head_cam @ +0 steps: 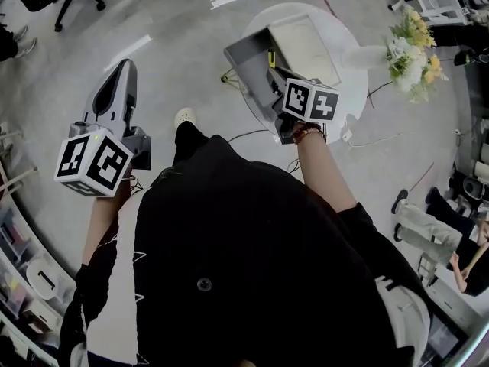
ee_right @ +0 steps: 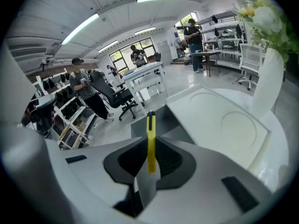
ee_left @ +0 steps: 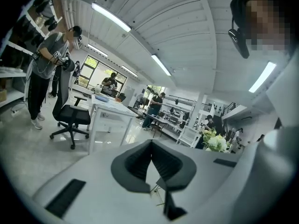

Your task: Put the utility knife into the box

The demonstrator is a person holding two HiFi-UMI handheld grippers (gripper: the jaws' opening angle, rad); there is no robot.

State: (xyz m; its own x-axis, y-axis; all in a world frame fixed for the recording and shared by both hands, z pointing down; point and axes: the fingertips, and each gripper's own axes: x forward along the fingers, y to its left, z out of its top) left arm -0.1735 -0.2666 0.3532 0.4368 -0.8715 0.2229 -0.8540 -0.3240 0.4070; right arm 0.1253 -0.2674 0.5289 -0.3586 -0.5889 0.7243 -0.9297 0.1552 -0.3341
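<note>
The yellow utility knife [ee_right: 150, 141] stands upright between the jaws of my right gripper [ee_right: 150, 157], which is shut on it. In the head view the knife [head_cam: 271, 55] shows as a small yellow sliver at the right gripper's [head_cam: 273, 70] tip, over the grey box [head_cam: 248, 67] on the round white table [head_cam: 348, 79]. The grey box [ee_right: 167, 120] lies just beyond the knife's tip, with a pale flat panel [ee_right: 219, 120] beside it on the right. My left gripper [head_cam: 126, 69] is held out over the floor, far left of the table. Its jaws [ee_left: 152, 146] are shut and hold nothing.
A white vase of flowers [head_cam: 412, 44] stands at the table's right edge, and the vase [ee_right: 268, 73] is close on the right. An office chair [ee_left: 70, 115], white desks [ee_left: 110, 113], shelves [head_cam: 23, 274] and several people surround the spot. Cables run over the floor [head_cam: 382, 140].
</note>
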